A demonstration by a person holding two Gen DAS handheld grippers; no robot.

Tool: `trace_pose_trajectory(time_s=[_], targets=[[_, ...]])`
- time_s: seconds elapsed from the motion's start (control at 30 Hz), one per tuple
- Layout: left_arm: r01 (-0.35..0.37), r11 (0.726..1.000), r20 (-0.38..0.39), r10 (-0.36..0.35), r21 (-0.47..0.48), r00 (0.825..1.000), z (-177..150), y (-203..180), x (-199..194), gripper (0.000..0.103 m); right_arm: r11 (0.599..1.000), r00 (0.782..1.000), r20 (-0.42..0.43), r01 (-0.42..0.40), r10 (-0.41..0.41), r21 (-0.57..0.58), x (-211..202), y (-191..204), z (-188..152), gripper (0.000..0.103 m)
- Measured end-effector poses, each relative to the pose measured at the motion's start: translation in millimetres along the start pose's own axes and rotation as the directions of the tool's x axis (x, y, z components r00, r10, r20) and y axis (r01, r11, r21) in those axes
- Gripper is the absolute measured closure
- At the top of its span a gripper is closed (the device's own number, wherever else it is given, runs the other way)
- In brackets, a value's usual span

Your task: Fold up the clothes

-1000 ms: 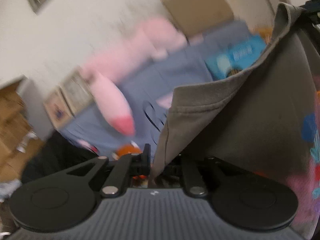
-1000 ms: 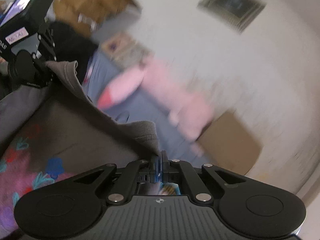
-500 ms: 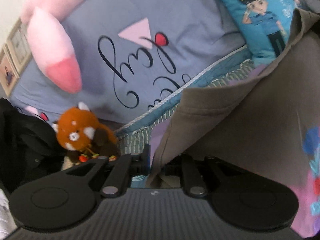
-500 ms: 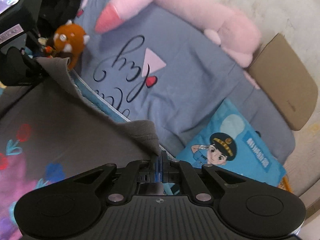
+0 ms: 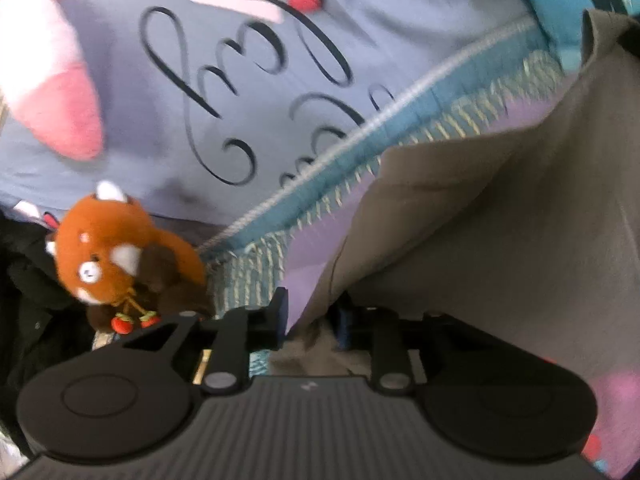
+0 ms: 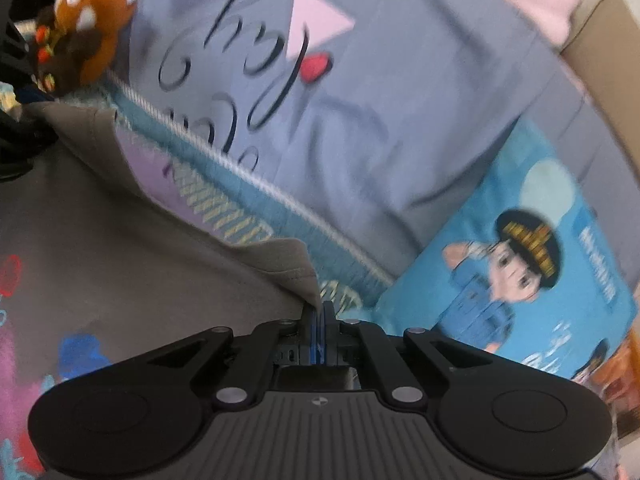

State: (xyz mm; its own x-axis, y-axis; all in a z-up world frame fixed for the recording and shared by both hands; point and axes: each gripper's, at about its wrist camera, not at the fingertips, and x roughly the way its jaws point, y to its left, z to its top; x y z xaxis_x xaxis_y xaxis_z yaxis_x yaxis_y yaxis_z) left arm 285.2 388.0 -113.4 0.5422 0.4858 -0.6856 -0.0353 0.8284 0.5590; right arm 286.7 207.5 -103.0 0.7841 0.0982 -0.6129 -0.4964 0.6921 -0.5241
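The left tongs [image 5: 308,316] stand partly apart and their jaws are opening; the corner of the grey T-shirt [image 5: 480,248] hangs between them, and the left finger shows a clear gap to the cloth, so the pads no longer press on it. The right tongs [image 6: 318,320] are closed tight on the other corner of the same grey T-shirt [image 6: 120,240], whose hemmed edge rises out of the blue pads.

Between the two corners the shirt spreads low over the bed, its top edge sagging in a slack line. In the right wrist view a coloured print [image 6: 76,352] in blue, pink and red shows on its near left part.

Under and beyond the shirt lies a bedspread with lilac patches and a teal fringed border [image 5: 400,120] edged by a pale cord. Farther off is a grey-blue pillow [image 5: 360,20] with black script, a pink triangle and a red spot. A red panda plush [image 5: 108,248] sits at the left end of the border, just beside the left tongs, with dark clothing [image 5: 28,280] on its left. A large pink plush [image 5: 60,100] lies on the far left. In the right wrist view, a blue cushion [image 6: 520,264] printed with a cartoon figure in a peaked cap lies right of the right tongs, and a cardboard box [image 6: 600,40] stands at the far right.
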Motion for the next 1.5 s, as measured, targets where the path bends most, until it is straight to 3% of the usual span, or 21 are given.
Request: trace_pose_trajectory(time_s=[0.13,0.27,0.4,0.5,0.53,0.57,0.67,0.73,0.83,0.9,1.03,1.1,1.17,1.27,1.33,1.43,1.5], targets=[[0.016,1.0,-0.034,-0.015,0.007,0.999,-5.4,-9.6,24.4,0.072,0.999,0.999,-0.045,-0.027,0.029,0.036,21.1,1.9,-8.9,0.101],[0.016,1.0,-0.055,-0.016,0.012,0.998,-11.3,-10.0,35.9,0.052,0.994,0.993,-0.101,-0.057,0.066,0.091,38.1,-3.0,-18.4,0.098],[-0.024,0.998,-0.057,0.027,0.052,0.998,-16.1,-13.0,36.4,0.037,0.987,0.985,-0.142,-0.082,0.101,0.136,48.1,-6.1,-25.0,0.096],[-0.048,0.997,-0.049,0.051,0.055,0.998,-14.0,-4.5,27.4,0.014,0.979,0.986,-0.123,-0.087,0.111,0.183,40.7,-18.2,-23.1,0.084],[-0.057,0.997,-0.041,0.06,0.053,0.997,-14.1,1.7,23.0,0.003,0.974,0.987,-0.114,-0.088,0.114,0.209,37.9,-24.3,-22.7,0.075],[-0.071,0.996,-0.029,0.072,0.053,0.997,-15.3,9.0,17.0,0.0,0.964,0.988,-0.105,-0.085,0.114,0.25,34.6,-33.6,-22.9,0.069],[-0.082,0.995,0.0,0.082,0.048,0.997,-21.5,27.0,-5.2,0.0,0.911,0.985,-0.057,-0.128,0.163,0.393,16.6,-64.4,-25.9,0.066],[-0.077,0.996,0.023,0.076,0.037,0.997,-27.8,36.1,-24.9,0.0,0.893,0.985,-0.013,-0.148,0.169,0.426,-6.2,-75.7,-28.7,0.066],[-0.074,0.997,0.055,0.075,-0.006,0.996,-43.0,41.2,-65.2,0.0,0.893,0.984,0.051,-0.177,0.171,0.414,-51.2,-79.6,-36.3,0.065],[-0.028,0.998,0.071,0.032,-0.047,0.997,-59.7,41.8,-92.1,0.0,0.896,0.981,0.086,-0.193,0.173,0.401,-82.5,-79.1,-43.7,0.062],[-0.05,0.99,0.01,0.052,-0.13,0.999,-91.7,45.7,-127.1,0.0,0.919,0.987,0.103,-0.149,0.119,0.365,-140.4,-73.0,-67.2,0.058],[-0.031,0.981,0.002,0.032,-0.192,1.0,-111.7,50.9,-146.0,0.0,0.92,0.983,0.109,-0.175,0.146,0.35,-167.7,-68.1,-89.7,0.056],[-0.012,0.973,0.007,0.014,-0.233,1.0,-133.1,55.6,-162.8,0.0,0.921,0.979,0.101,-0.203,0.179,0.334,-194.0,-57.1,-116.7,0.051],[-0.041,0.955,-0.052,0.027,-0.292,0.998,-167.8,59.5,-181.3,0.0,0.935,0.976,0.038,-0.217,0.215,0.279,-221.6,-29.8,-158.2,0.051],[-0.013,0.95,-0.074,-0.011,-0.311,0.997,-191.2,53.0,-196.2,0.0,0.936,0.972,0.002,-0.227,0.235,0.269,-236.0,-11.0,-184.3,0.051],[0.036,0.963,-0.092,-0.062,-0.267,0.994,-221.3,28.0,-220.7,0.0,0.904,0.952,-0.043,-0.272,0.302,0.331,-249.9,8.8,-218.1,0.051],[0.026,0.977,-0.099,-0.048,-0.21,0.994,-238.3,6.7,-236.7,0.0,0.872,0.933,-0.067,-0.304,0.354,0.383,-257.7,20.7,-239.0,0.051]])
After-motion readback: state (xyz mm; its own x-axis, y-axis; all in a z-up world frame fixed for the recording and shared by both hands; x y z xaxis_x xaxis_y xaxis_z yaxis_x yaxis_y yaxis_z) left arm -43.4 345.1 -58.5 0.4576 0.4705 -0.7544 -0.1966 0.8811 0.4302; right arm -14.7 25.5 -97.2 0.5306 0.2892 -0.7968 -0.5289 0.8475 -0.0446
